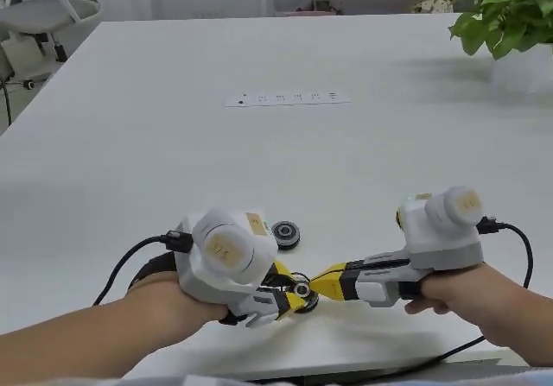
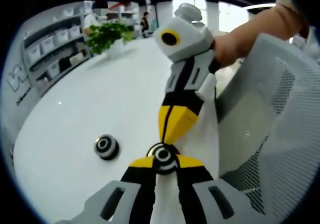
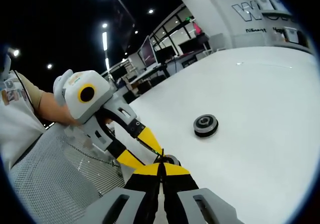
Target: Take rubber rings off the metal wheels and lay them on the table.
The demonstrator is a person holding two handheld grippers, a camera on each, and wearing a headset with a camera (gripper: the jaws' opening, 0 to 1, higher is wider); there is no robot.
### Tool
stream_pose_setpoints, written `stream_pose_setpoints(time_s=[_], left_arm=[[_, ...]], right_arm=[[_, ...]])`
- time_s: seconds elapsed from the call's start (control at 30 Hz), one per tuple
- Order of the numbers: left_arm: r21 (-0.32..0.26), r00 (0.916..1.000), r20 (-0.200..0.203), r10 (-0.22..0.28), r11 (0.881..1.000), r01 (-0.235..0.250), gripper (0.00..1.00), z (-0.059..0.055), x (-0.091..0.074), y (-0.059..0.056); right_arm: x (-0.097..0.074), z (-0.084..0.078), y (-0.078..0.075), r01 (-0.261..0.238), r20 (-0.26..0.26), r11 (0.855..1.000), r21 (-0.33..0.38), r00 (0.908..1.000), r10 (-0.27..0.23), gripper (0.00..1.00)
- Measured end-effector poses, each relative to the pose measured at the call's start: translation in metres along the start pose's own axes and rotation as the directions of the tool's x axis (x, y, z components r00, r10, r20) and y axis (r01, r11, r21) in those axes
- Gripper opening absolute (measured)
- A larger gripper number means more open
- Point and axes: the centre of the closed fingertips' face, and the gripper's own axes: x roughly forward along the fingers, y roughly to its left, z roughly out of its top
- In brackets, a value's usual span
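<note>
Step 1, ring removal: the left gripper has its jaws closed on a small metal wheel with black rubber ring, just above the white bench. The right gripper has jaws nearly together, apparently pinching the ring. Next: peel outward. A 2nd ringed wheel lies nearby

The right gripper, its yellow jaws pressed together, touches tips with the left gripper at a small wheel, while a second wheel lies farther right on the white table.
</note>
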Motion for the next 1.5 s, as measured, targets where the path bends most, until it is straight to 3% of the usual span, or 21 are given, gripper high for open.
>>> stream_pose_setpoints(time_s=[0.33, 0.57, 1.0, 1.23, 1.5], left_arm=[[-0.069, 0.9974, 0.072, 0.006, 0.998, -0.001, 0.22, 0.014, -0.022, 0.002], [-0.099, 0.9948, 0.1, 0.022, 0.995, -0.012, 0.29, 0.017, -0.039, 0.006], [-0.135, 0.9941, 0.098, 0.046, 0.99, -0.032, 0.44, 0.007, -0.065, 0.012], [-0.146, 0.9944, 0.089, 0.057, 0.988, -0.044, 0.53, 0.0, -0.073, 0.013], [-0.17, 0.9914, 0.099, 0.086, 0.983, -0.068, 0.59, -0.002, -0.082, 0.021]], right_arm=[[-0.001, 0.004, 0.005, -0.017, 0.009, 1.0, -0.002, 0.9998, 0.017, 0.0], [-0.002, 0.01, 0.009, -0.028, 0.013, 1.0, -0.004, 0.9995, 0.028, 0.0], [0.0, 0.025, 0.011, -0.036, 0.012, 0.999, -0.018, 0.9993, 0.036, 0.0], [0.007, 0.032, 0.007, -0.038, -0.004, 0.999, -0.031, 0.9993, 0.038, 0.0], [0.02, 0.042, 0.009, -0.049, -0.022, 0.998, -0.047, 0.9986, 0.048, 0.0]])
